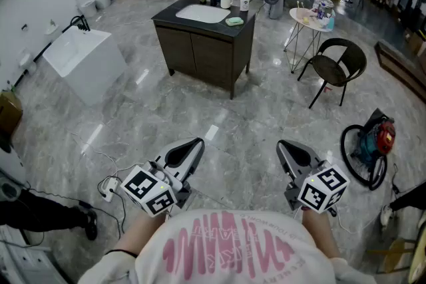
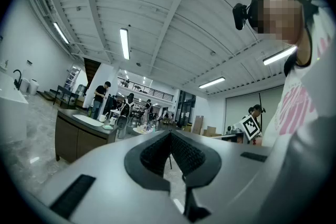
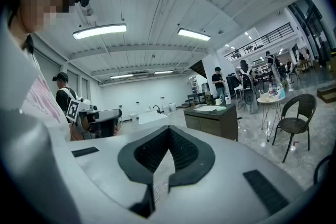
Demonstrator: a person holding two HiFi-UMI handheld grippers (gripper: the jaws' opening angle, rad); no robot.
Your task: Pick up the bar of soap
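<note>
Task not started. Left claw [image 1: 196, 143] and right claw [image 1: 283, 145] are both clenched on nothing, held close to the body. Pale green soap [image 1: 234, 21] sits on the table [image 1: 200, 28] beside the sink [image 1: 202, 12], well apart from both claws. Approach, open and grasp all remain.

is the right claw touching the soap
Apart. Head view shows the right claw by the person, with floor between it and the soap on the cabinet.
</note>
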